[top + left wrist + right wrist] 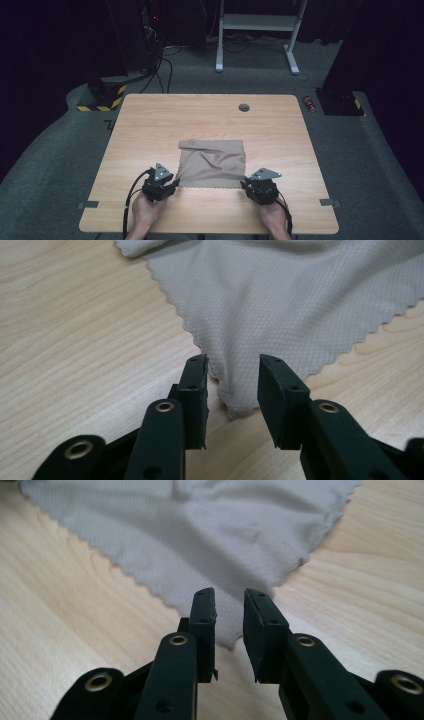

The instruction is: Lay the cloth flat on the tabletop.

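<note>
**Beige cloth, both near corners lined up between the jaws**

So there's a beige microfibre cloth (212, 162) with a zigzag-cut edge lying on the wooden table (150, 125), a bit toward 6 o'clock of the tabletop's middle. It's roughly square, so no real long axis, and its sides run square with the table edges. The far left corner, at about 11 o'clock on the cloth, is folded or bunched over, and wrinkles run across the middle.

The left gripper (162, 186) sits at the cloth's 7 o'clock corner and the right gripper (259, 189) at the 5 o'clock corner. In both gripper views the jaws are spread with a cloth corner poking into the gap. The left gap is wider than the right. Nothing is pinched yet as far as I can see.

Loads of bare wood all round: wide strips at 9 and 3 o'clock, a big open stretch toward 12 with just a small round grommet (244, 107). The strip at 6 o'clock is narrower, and the hands are on it.
</note>
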Available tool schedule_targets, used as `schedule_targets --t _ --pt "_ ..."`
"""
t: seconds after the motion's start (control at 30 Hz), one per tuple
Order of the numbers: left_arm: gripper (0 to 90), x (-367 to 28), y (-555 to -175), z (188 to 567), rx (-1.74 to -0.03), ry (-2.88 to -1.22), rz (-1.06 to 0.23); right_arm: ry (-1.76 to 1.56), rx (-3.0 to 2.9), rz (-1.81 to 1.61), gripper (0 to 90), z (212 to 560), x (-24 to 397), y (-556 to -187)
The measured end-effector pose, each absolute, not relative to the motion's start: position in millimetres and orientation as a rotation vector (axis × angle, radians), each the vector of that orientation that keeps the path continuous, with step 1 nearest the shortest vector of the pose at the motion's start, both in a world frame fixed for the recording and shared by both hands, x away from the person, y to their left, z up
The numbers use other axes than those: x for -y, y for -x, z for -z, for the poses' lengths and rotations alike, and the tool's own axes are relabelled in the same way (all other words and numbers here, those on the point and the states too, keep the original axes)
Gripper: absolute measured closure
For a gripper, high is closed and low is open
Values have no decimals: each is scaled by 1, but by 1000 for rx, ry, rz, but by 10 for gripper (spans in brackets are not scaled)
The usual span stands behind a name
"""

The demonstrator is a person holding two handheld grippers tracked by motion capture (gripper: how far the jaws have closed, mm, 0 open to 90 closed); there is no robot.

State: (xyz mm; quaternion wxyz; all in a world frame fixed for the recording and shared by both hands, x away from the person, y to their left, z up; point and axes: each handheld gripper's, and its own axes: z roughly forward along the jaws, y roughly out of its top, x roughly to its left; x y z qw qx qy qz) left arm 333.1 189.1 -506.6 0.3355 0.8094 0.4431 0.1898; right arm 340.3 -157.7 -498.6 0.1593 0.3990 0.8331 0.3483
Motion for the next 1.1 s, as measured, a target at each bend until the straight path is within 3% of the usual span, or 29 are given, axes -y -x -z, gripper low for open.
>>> schedule_targets --t 0.07,0.17,0.23,0.27,0.37,0.7,1.1 --pt "657 -187 -334 509 -1157 -2123 -479 -1123 -2400 -975 746 503 155 -341" --pt "747 -186 -333 513 -1148 -2135 -486 -1151 -2407 -965 757 510 152 -345" --pt "777 -185 -332 515 -1123 -2154 -495 -1118 -2397 -934 797 515 150 -344" --pt "837 -185 -330 516 -1113 -2151 -482 -1107 -2407 -938 876 515 150 -343" --pt "893 -185 -330 515 -1116 -2155 -480 -1089 -2415 -929 892 515 149 -340" --pt "900 -184 -318 506 -1062 -2179 -440 -1034 -2436 -962 900 497 160 -321" --pt "900 -184 -292 508 -1045 -2250 -364 -1004 -2517 -955 898 503 163 -302"
